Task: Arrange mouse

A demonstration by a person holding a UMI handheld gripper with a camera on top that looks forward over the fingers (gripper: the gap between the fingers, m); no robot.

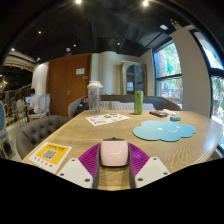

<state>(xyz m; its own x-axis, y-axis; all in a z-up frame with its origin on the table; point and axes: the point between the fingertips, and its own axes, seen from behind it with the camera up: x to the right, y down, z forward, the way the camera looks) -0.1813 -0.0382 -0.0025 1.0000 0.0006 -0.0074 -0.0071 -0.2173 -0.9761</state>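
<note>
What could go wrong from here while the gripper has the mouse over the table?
1. The mouse sits between the pink pads of the gripper, near the table edge; a weak grip might let it slip and fall off.
2. The blue mat lies ahead to one side, with small items near its far end; a hasty move there might knock them.

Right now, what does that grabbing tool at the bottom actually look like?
It is a two-finger gripper. Each of the fingers is a pale, whitish, angular block, and each carries a magenta pad with a ribbed, striped face on its inner side. No cables, labels, hand or sleeve show in this view.
</note>
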